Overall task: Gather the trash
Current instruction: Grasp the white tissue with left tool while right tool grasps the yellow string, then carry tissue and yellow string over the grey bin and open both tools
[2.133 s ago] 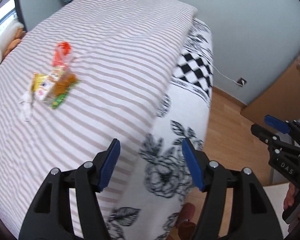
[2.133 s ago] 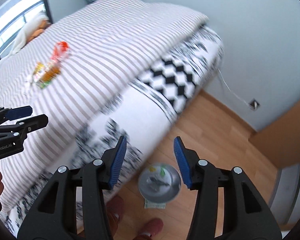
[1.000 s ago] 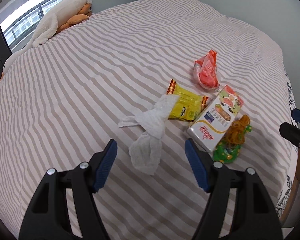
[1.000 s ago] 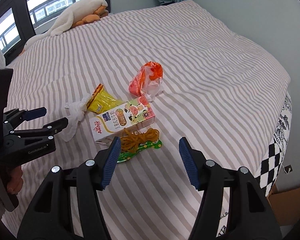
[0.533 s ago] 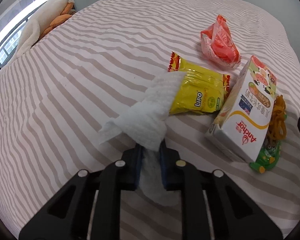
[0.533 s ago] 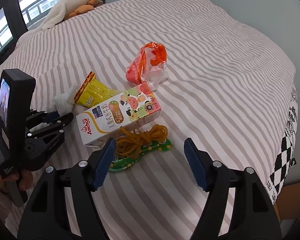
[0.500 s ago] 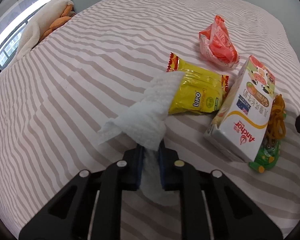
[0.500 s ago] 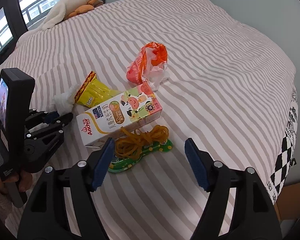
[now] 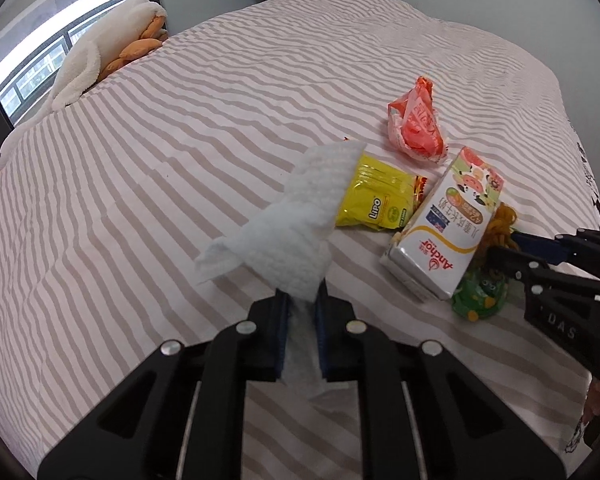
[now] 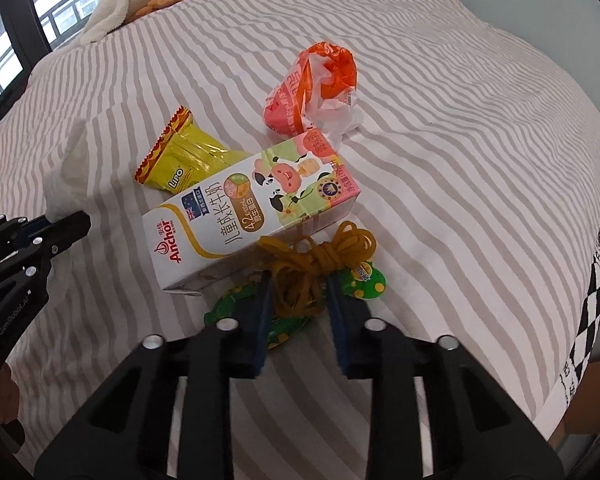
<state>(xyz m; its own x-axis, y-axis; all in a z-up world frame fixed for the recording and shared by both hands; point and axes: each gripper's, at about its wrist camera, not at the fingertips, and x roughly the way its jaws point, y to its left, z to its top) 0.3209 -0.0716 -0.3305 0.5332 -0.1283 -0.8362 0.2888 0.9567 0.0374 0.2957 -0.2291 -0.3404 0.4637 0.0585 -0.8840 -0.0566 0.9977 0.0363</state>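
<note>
Trash lies on a striped bed [image 9: 180,140]. My left gripper [image 9: 302,304] is shut on a white paper towel [image 9: 296,224] and holds it lifted off the cover; it also shows in the right wrist view [image 10: 66,184]. My right gripper [image 10: 298,292] has its jaws closed around a tangle of yellow string [image 10: 316,264] lying on a green spotted wrapper [image 10: 364,280]. An Anchor milk carton [image 10: 252,208] lies just beyond. A yellow Lipo snack packet [image 10: 188,156] and a crumpled orange bag [image 10: 312,88] lie behind it.
A white and orange plush toy [image 9: 100,56] lies at the head of the bed by the window. The bed's right edge with a black-and-white patterned sheet [image 10: 596,264] drops off at the right. A wall stands behind the bed.
My left gripper has lifted the paper towel up off the bed. My right gripper has moved down to the string and narrowed its jaws around it.
</note>
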